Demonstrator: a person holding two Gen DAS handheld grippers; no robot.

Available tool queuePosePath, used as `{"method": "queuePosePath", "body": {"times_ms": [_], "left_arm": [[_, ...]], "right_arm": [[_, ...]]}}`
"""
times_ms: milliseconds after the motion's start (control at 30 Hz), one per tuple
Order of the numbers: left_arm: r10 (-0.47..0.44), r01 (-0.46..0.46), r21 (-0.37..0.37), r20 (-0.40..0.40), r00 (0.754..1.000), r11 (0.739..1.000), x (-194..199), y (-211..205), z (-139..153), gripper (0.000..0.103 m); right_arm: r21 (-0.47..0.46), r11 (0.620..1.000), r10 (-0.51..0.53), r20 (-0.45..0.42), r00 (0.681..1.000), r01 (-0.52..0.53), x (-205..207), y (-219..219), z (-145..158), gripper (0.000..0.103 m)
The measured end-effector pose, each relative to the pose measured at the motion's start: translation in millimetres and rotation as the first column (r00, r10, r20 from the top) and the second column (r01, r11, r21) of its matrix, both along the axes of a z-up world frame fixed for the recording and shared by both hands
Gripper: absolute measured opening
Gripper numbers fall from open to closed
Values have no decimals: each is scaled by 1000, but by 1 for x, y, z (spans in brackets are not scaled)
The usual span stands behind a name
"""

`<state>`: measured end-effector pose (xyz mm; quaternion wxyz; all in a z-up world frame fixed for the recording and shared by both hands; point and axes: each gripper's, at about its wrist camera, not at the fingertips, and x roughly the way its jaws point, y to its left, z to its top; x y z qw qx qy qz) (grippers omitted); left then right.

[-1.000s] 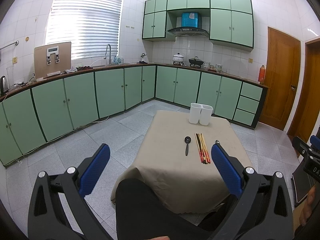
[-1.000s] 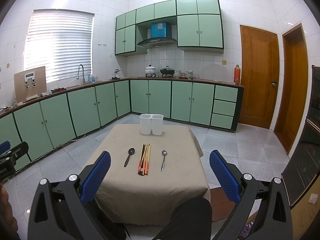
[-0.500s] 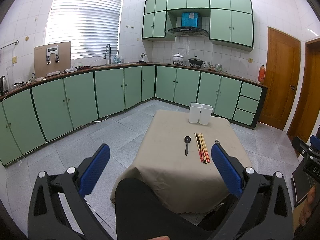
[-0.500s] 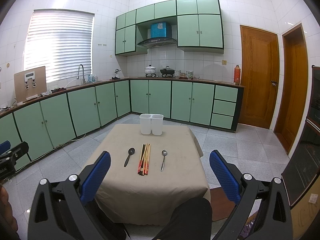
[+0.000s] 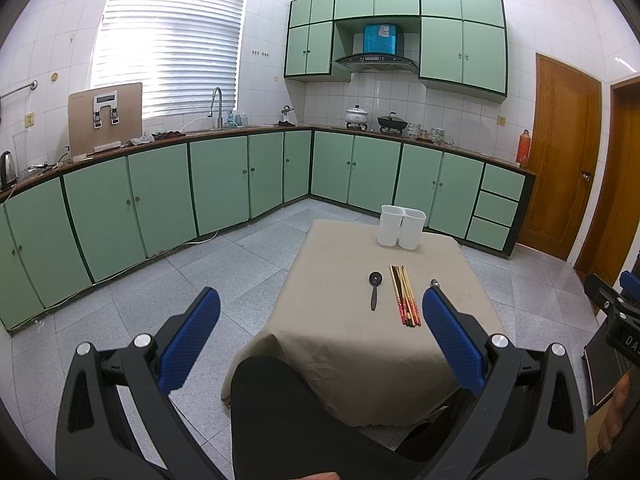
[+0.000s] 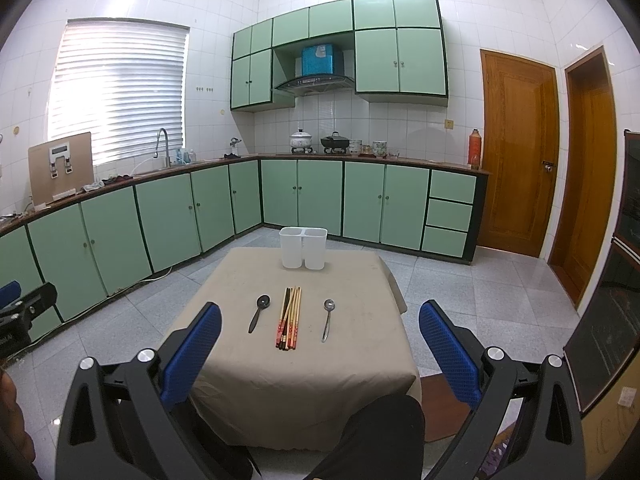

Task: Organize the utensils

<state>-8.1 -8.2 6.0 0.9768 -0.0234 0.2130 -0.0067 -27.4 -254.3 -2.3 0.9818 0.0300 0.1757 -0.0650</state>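
A small table under a beige cloth (image 6: pixel 344 356) carries a white two-compartment holder (image 6: pixel 303 248) at its far edge. Nearer lie a black spoon (image 6: pixel 259 313), a bundle of chopsticks (image 6: pixel 289 317) and a metal spoon (image 6: pixel 328 319), side by side. In the left wrist view the holder (image 5: pixel 401 227), black spoon (image 5: pixel 375 289) and chopsticks (image 5: pixel 405 295) show; the metal spoon is mostly hidden behind a blue finger pad. My left gripper (image 5: pixel 320 334) and right gripper (image 6: pixel 320 344) both hang open and hold nothing, well short of the table.
Green floor cabinets (image 6: pixel 168 212) line the left and back walls under a worktop with a sink, pots and a red flask. Two wooden doors (image 6: pixel 516 152) stand at the right. A person's dark-trousered knee (image 5: pixel 288 408) sits low in front of the table. Grey tile floor surrounds it.
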Motion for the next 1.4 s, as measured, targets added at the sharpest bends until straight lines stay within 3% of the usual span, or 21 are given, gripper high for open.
{"method": "queuePosePath", "body": {"times_ms": [400, 600, 667, 767, 900, 1000, 1200, 1400], "left_arm": [[-5, 5, -6, -8, 1000, 1000, 4, 3, -3, 98], [-46, 45, -15, -86, 995, 999, 41, -4, -24, 98], [-126, 119, -47, -172, 977, 992, 76, -12, -46, 98], [-185, 168, -82, -287, 940, 982, 127, -18, -84, 98], [-246, 219, -111, -385, 890, 969, 195, -32, -135, 98], [-244, 232, -80, -419, 875, 969, 233, -42, -162, 98], [-233, 251, -41, -539, 809, 967, 316, -68, -239, 98], [-214, 263, -7, -607, 766, 965, 352, -91, -278, 98]], "right_arm": [[-3, 1000, 8, -15, 1000, -8, 8, -2, 2, 97], [-50, 999, 18, -48, 999, -20, 46, -6, -18, 97], [-68, 997, 25, -128, 992, -34, 80, -11, -38, 97], [-7, 998, 54, -253, 966, -58, 132, -25, -75, 97], [29, 998, 58, -381, 923, -51, 198, -41, -126, 96], [87, 996, 70, -466, 882, -33, 244, -57, -170, 82], [148, 989, 85, -544, 835, -5, 305, -74, -235, 71], [157, 988, 93, -577, 811, -2, 330, -79, -269, 70]]}}
